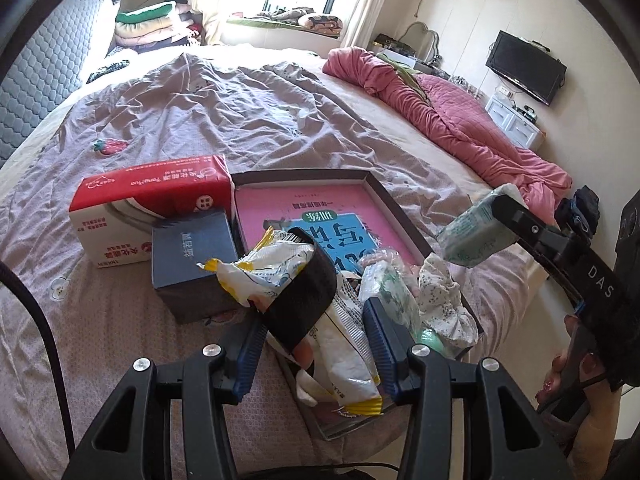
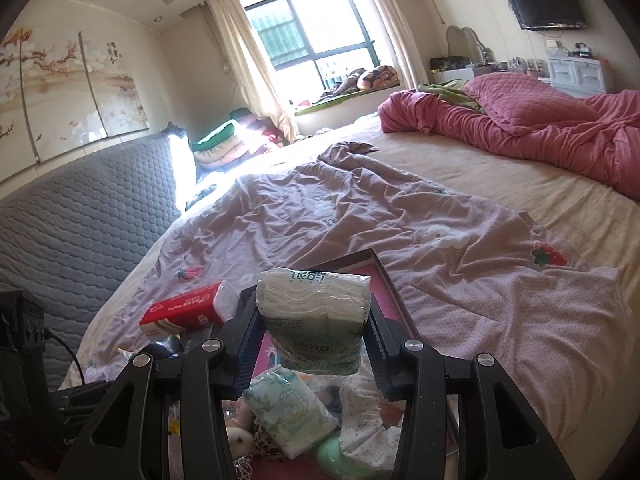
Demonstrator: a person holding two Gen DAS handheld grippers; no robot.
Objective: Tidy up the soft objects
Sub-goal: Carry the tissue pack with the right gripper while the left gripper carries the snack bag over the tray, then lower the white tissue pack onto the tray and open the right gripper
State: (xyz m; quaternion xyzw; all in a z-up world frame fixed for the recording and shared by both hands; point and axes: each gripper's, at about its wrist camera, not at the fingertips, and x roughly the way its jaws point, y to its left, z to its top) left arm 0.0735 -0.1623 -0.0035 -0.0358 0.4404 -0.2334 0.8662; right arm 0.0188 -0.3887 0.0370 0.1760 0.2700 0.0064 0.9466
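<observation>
Left gripper (image 1: 316, 344) grips white-yellow crinkly plastic snack bag (image 1: 344, 360); right gripper (image 2: 310, 332) clamps green-white tissue pack (image 2: 314, 320); red-white tissue box (image 1: 152, 208) reads "TangPuo"

Glossy plastic tissue pack (image 2: 316, 316), crinkly plastic wrapper (image 1: 304, 280), matt wrinkled cloth bedsheet (image 1: 200, 112)

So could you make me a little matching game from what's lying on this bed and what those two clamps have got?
Things:
1. green tissue pack
2. yellow-edged wrapper packet
3. red tissue box
4. pink quilt

Places:
A. bunched at the bed's far side
B. held in the right gripper
C. resting on the bed beside a dark blue box
D. held in the left gripper

Pairs: 1-B, 2-D, 3-C, 4-A
</observation>
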